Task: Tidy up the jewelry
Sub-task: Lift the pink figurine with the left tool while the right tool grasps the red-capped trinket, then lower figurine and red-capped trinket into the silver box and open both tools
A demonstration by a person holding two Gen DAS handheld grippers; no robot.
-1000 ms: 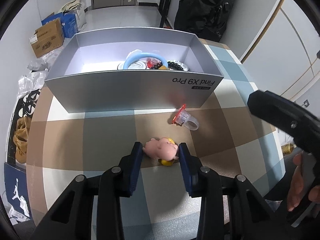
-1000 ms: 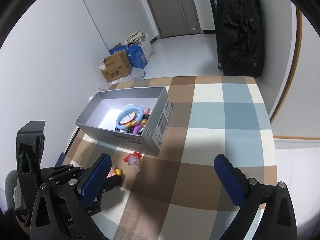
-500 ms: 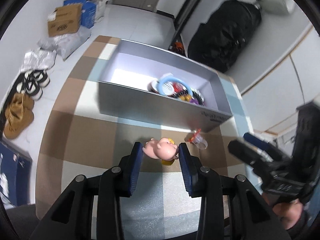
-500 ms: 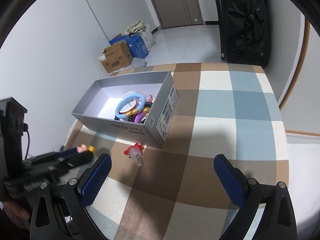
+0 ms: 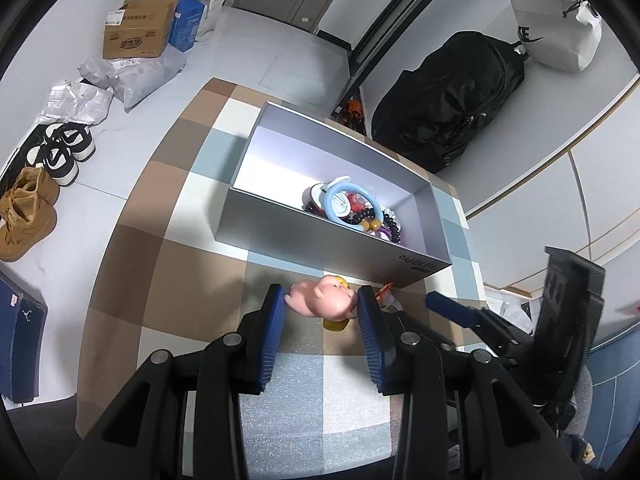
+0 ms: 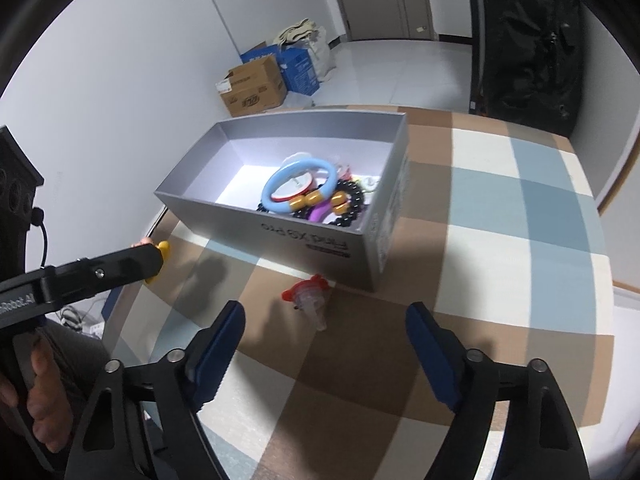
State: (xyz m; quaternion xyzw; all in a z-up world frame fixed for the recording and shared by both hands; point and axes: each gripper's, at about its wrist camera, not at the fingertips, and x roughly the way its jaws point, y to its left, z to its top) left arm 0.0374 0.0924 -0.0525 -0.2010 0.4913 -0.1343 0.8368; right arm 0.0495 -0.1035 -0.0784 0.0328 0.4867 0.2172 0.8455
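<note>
My left gripper is shut on a pink pig charm with a yellow part under it, held a little above the checked tablecloth, in front of the grey box. The box holds a blue bangle, black beads and other pieces. A small clear piece with a red cap lies on the cloth by the box's near corner. My right gripper hovers just short of it; its jaws are closing, nothing is pressed between them. The left gripper's finger shows in the right wrist view.
The table's left edge drops to a floor with shoes, plastic bags and cardboard boxes. A black bag leans on the wall behind the box. The right gripper's finger sits close beside my left one.
The left gripper has lifted and rolled with the pig still in it. The right gripper has come down toward the red-capped piece, and its jaws have narrowed.
</note>
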